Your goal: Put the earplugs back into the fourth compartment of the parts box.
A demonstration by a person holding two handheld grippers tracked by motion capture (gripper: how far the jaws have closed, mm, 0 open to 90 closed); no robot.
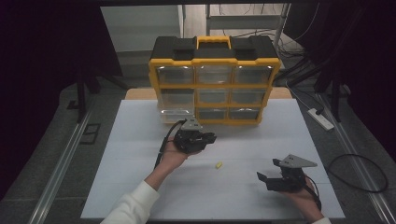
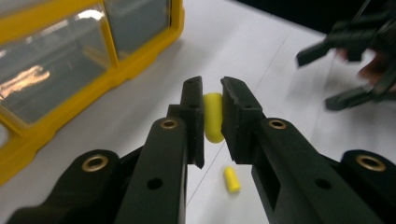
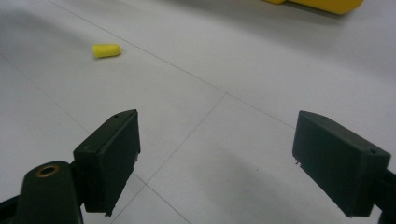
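My left gripper (image 2: 212, 109) is shut on a small yellow foam earplug (image 2: 213, 116), pinched between its two black pads and lifted off the table. In the high view that gripper (image 1: 211, 138) hovers just in front of the yellow and black drawer organizer (image 1: 214, 79). A second yellow earplug (image 1: 218, 164) lies on the white tabletop between the two hands; it is also seen as the loose earplug (image 2: 231, 179) below my left jaws and as the earplug (image 3: 106, 50) at the far left of the right gripper view. My right gripper (image 3: 215, 144) stands wide open over bare table, at the front right (image 1: 264, 179).
The organizer has clear drawers in three rows; its lower left drawer (image 1: 176, 115) is pulled out a little. The white table (image 1: 140, 186) ends near the person's sleeve (image 1: 135, 205). A power strip (image 1: 320, 118) and cables lie on the floor to the right.
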